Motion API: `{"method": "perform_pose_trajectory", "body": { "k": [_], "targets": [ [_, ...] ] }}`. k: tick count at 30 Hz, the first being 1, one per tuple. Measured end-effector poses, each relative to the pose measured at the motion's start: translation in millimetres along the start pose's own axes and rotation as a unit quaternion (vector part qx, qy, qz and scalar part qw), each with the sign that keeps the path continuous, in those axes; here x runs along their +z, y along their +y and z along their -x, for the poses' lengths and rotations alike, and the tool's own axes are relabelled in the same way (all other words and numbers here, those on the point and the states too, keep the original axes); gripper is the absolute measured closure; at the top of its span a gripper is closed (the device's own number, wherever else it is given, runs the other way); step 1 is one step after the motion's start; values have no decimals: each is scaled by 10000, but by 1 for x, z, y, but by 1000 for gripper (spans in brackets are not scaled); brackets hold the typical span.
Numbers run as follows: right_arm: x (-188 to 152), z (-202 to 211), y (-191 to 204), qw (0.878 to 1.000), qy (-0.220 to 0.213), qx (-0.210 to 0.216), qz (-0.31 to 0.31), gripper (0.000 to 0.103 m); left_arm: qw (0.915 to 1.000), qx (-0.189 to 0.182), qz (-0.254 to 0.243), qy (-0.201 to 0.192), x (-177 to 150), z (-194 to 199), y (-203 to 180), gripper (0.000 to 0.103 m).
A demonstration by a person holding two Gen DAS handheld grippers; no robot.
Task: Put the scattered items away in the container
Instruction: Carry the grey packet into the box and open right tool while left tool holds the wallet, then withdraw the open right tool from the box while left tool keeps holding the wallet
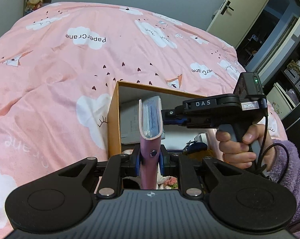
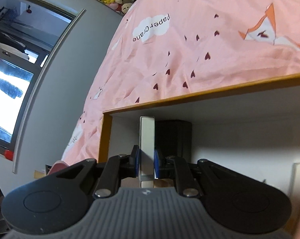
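Note:
An orange cardboard box [image 1: 112, 119] with a white inside sits on the pink bed; its rim also shows in the right wrist view [image 2: 209, 93]. My left gripper [image 1: 149, 160] is shut on a pink card holder [image 1: 150, 119] with blue sleeves, held upright over the box. My right gripper [image 2: 146, 160] is shut on a thin white box [image 2: 147, 137], held edge-up inside the orange box. In the left wrist view the right gripper [image 1: 170, 116] reaches in from the right, just beside the card holder. A dark item [image 2: 173, 137] stands behind the white box.
The pink cloud-print duvet [image 1: 70, 69] surrounds the box. Inside the box lie a grey packet [image 1: 130, 123], a dark blue and yellow item [image 1: 197, 149] and a pink knitted thing [image 1: 169, 181]. An open door [image 1: 249, 20] is at the right, a window [image 2: 14, 69] at the left.

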State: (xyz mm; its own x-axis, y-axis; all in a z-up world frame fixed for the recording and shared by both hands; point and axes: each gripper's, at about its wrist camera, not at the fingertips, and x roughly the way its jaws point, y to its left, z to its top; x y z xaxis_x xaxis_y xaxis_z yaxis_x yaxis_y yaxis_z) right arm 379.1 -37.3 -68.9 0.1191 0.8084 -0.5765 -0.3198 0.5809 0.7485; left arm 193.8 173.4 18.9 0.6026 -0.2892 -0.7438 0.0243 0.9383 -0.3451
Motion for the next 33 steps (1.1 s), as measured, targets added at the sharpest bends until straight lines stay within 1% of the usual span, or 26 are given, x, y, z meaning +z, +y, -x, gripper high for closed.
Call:
{"method": "perform_pose_trajectory", "body": {
  "k": [3, 7, 11, 15, 19, 20, 22, 24, 25, 27, 31, 33],
  "targets": [
    [3, -5, -6, 9999, 52, 65, -74, 86, 10000, -35, 35, 21, 1, -4, 2, 83],
    [4, -12, -12, 9999, 99, -23, -94, 83, 9999, -81, 97, 37, 2, -11, 6, 83],
    [2, -23, -15, 9989, 133, -457, 41, 80, 9998, -92, 180, 50, 1, -15, 10, 83],
    [2, -28, -14, 9982, 133, -589, 32, 78, 9996, -94, 259, 38, -1, -16, 12, 83],
    [-1, -27, 6, 9941, 106, -977, 450, 72, 9995, -81, 285, -75, -4, -7, 3, 83],
    [-3, -21, 9, 9926, 39, -1085, 546, 72, 9994, -105, 283, -146, -5, -1, -1, 83],
    [-7, -3, 17, 9908, -121, -1163, 682, 65, 9990, -187, 273, -296, -9, 13, -10, 83],
    [-15, 20, 27, 9886, -251, -1220, 844, 65, 9985, -230, 267, -415, -15, 26, -19, 83],
    [-22, 33, 33, 9866, -346, -1271, 965, 63, 9983, -237, 267, -468, -18, 31, -23, 83],
    [-40, 60, 45, 9817, -550, -1379, 1191, 57, 9975, -261, 275, -598, -25, 44, -33, 83],
    [-84, 109, 64, 9720, -906, -1604, 1460, 52, 9954, -399, 172, -854, -42, 72, -57, 83],
    [-110, 130, 68, 9679, -1076, -1682, 1529, 49, 9948, -431, 118, -915, -50, 80, -69, 83]
  ]
}}
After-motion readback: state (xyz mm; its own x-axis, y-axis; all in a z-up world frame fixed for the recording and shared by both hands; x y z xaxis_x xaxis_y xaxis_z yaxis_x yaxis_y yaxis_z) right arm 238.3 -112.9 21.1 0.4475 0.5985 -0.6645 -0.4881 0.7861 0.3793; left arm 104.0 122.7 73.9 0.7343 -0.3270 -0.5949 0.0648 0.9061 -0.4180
